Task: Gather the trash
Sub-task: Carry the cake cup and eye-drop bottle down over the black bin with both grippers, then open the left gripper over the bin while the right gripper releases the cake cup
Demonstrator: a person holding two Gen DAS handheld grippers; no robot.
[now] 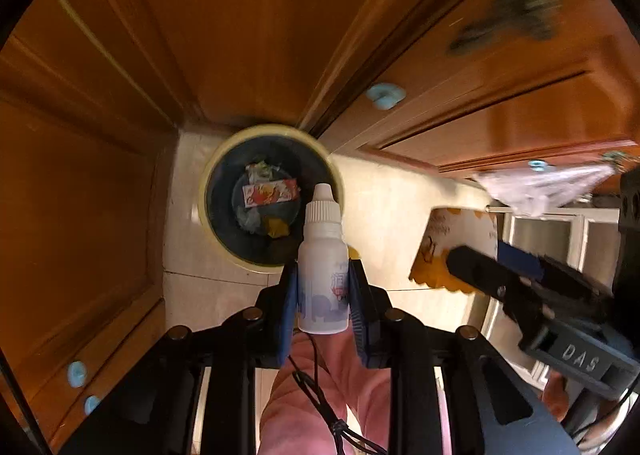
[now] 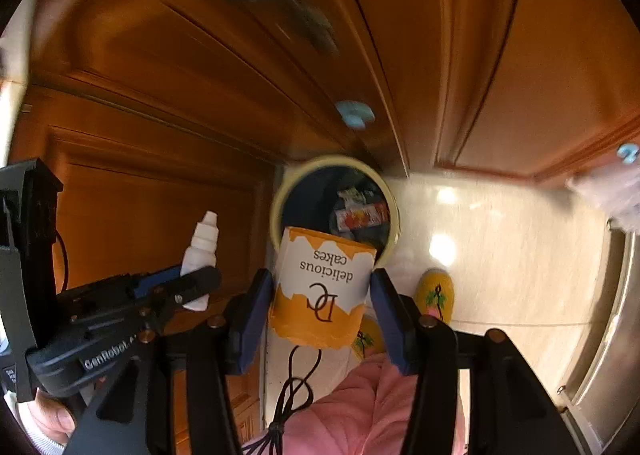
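My worry is a miss — the left gripper (image 1: 323, 287), clamped on the white dropper bottle (image 1: 323, 263), hangs near the trash bin (image 1: 208, 191)'s rim rather than over its middle, while the right gripper (image 2: 320, 303) pinches the cake box (image 2: 322, 287) just short of that opening.

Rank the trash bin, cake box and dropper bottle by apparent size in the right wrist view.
1. Trash bin and cake box: near alike; the box is closer, so unsure.
2. Dropper bottle, in the left gripper.
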